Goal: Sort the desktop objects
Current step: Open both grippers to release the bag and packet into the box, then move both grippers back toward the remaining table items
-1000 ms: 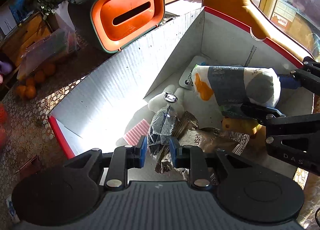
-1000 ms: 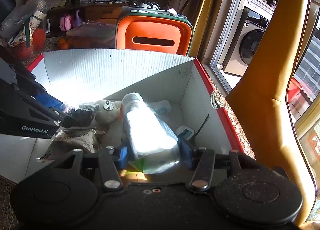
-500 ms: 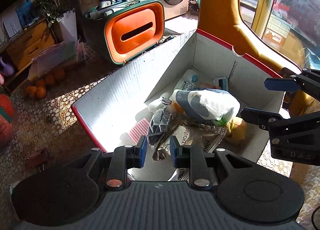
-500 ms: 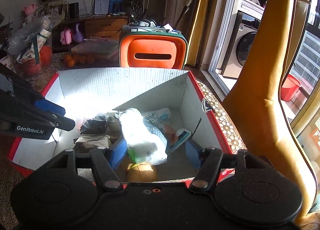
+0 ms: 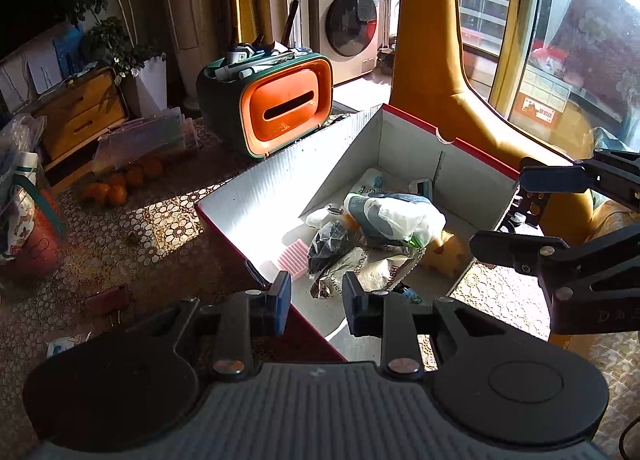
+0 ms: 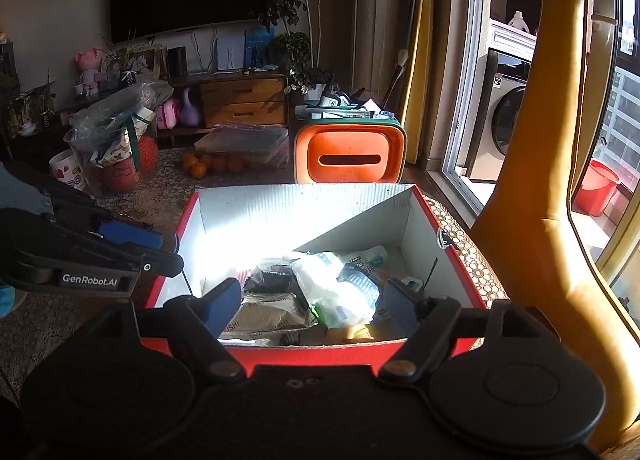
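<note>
Both claws, left claw point(image 5: 316, 302) and right claw point(image 6: 310, 306), released above the box point(image 6: 304, 216); pink ridged pad point(image 5: 294, 260) only in left view.

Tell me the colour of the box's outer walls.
Red box; white inside. Right wrist view shows it best.

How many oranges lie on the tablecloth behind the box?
About 5, in one loose cluster on the tablecloth beside the clear plastic case: two nearer, three behind. Others may hide behind these.
</note>
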`<move>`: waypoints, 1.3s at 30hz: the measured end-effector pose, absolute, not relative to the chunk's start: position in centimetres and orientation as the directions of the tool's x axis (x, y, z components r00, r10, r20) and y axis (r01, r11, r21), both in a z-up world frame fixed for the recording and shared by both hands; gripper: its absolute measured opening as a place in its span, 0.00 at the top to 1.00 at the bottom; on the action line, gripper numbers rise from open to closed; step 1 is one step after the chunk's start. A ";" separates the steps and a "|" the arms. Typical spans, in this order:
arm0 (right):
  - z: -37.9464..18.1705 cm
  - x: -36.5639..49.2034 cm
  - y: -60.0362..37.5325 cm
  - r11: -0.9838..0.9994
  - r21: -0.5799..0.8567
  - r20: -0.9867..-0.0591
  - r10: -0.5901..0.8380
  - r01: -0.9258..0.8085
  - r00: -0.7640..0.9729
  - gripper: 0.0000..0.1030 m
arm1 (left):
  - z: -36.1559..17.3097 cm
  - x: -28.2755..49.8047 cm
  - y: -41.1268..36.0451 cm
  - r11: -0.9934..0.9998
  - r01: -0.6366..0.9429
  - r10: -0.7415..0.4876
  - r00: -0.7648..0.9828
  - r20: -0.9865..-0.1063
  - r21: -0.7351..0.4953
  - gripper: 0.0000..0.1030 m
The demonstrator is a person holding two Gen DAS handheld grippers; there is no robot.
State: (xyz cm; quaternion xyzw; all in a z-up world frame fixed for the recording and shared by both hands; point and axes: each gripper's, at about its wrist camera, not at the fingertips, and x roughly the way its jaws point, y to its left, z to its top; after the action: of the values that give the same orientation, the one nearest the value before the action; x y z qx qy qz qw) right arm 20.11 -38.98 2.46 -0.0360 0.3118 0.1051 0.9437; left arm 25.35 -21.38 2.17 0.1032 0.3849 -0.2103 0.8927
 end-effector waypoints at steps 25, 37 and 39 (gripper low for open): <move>3.5 14.2 -30.1 0.951 0.104 -0.556 0.297 -0.290 0.776 0.18 | 3.7 15.5 -10.0 0.936 0.348 -0.251 0.774 -0.582 0.059 0.31; 2.4 14.1 -25.1 0.951 0.082 -0.573 0.289 -0.297 0.767 0.12 | 2.2 13.7 -4.4 0.955 0.294 -0.221 0.799 -0.559 0.043 0.22; 2.3 14.3 -24.3 0.952 0.083 -0.574 0.288 -0.296 0.766 0.11 | 1.8 13.8 -3.4 0.961 0.277 -0.215 0.802 -0.558 0.028 0.21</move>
State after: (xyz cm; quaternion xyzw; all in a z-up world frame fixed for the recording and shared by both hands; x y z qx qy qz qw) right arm 14.32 -24.33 2.26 -0.0064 0.3044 0.1554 0.9398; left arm 13.77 -3.42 1.78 0.0541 0.2871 -0.1297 0.9475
